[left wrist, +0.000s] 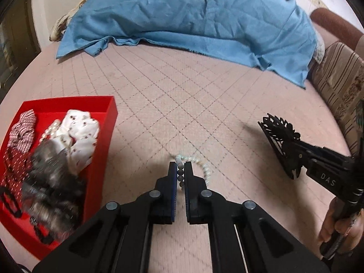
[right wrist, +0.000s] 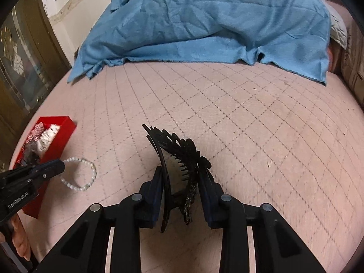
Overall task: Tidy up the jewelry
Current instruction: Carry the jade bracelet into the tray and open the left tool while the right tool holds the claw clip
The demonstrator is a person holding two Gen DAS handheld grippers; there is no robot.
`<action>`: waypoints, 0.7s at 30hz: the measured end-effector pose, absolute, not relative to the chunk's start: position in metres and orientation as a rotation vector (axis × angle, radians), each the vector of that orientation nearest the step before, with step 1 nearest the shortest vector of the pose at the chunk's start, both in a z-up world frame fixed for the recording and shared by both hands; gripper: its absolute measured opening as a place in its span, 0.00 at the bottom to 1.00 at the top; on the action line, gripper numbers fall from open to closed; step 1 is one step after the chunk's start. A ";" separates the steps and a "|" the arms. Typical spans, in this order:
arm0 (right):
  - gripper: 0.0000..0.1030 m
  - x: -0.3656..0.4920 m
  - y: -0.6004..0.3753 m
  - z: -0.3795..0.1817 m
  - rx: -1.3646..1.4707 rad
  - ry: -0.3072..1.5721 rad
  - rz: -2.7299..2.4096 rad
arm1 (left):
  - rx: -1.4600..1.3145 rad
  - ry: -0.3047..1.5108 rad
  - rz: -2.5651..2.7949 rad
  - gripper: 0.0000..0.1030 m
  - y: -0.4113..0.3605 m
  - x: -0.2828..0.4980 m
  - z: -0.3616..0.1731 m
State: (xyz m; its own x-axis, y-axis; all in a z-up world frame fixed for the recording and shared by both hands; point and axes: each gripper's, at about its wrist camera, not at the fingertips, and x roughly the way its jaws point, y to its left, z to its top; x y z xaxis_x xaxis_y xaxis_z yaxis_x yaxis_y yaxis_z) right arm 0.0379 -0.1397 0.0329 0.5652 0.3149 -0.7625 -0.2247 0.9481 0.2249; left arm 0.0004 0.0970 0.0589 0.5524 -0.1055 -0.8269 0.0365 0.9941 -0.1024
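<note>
My left gripper [left wrist: 180, 166] is shut on a pearl bead bracelet [left wrist: 206, 168], which lies on the pink quilted bed cover just right of the red box [left wrist: 107, 136]. The bracelet [right wrist: 87, 173] and the left gripper [right wrist: 60, 166] also show in the right wrist view. My right gripper [right wrist: 182, 173] is shut on a black ornate hair claw clip [right wrist: 179, 152] and holds it above the cover. In the left wrist view the clip [left wrist: 279, 141] and the right gripper [left wrist: 293, 159] are at the right.
The red box [right wrist: 66, 127] holds scrunchies [left wrist: 79, 134], a pearl strand [left wrist: 50, 129] and dark hair pieces [left wrist: 50, 182]. A rumpled blue blanket [left wrist: 193, 16] covers the far side of the bed. A striped cushion [left wrist: 341, 86] lies at the right edge.
</note>
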 end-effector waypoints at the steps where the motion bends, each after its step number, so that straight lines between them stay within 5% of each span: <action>1: 0.31 0.033 -0.140 0.036 0.120 0.911 0.317 | -0.076 0.972 -0.083 0.05 0.098 -0.006 0.064; 21: 0.31 -0.061 -0.104 0.072 0.184 0.881 0.400 | 0.043 0.822 0.085 0.05 0.120 -0.096 0.129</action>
